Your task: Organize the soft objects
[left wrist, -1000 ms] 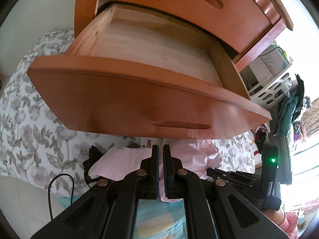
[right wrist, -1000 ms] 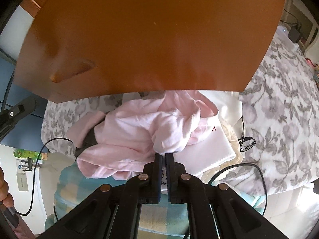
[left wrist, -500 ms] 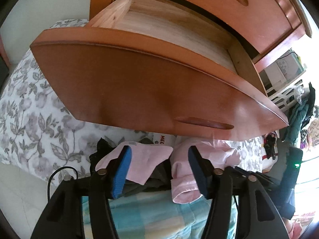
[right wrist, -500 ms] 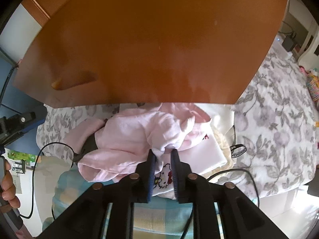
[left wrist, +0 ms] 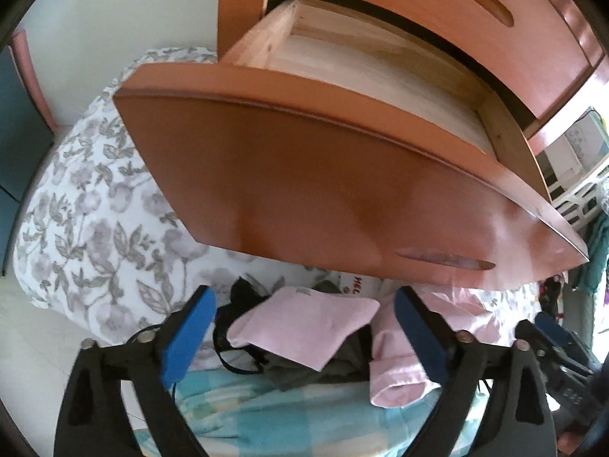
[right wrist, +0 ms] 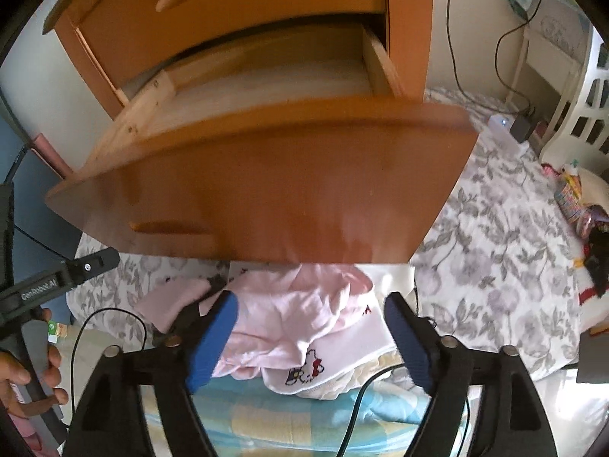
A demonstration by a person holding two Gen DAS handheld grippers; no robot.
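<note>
The pink garment (right wrist: 304, 320) is a soft, crumpled pale-pink cloth lying in the lower centre of both views, on a heap of clothes on the bed (right wrist: 495, 236), below the open wooden drawer (right wrist: 266, 190). A cartoon print (right wrist: 306, 367) shows at its lower edge. A folded pink piece (left wrist: 304, 327) rests on dark grey fabric (left wrist: 342, 358).

Left tongs (left wrist: 304, 335) and right tongs (right wrist: 310, 342) are spread and opening, pads clear of the cloth. One second earlier both sets were pressed together, the right pinching the garment, which now lies released.
</note>
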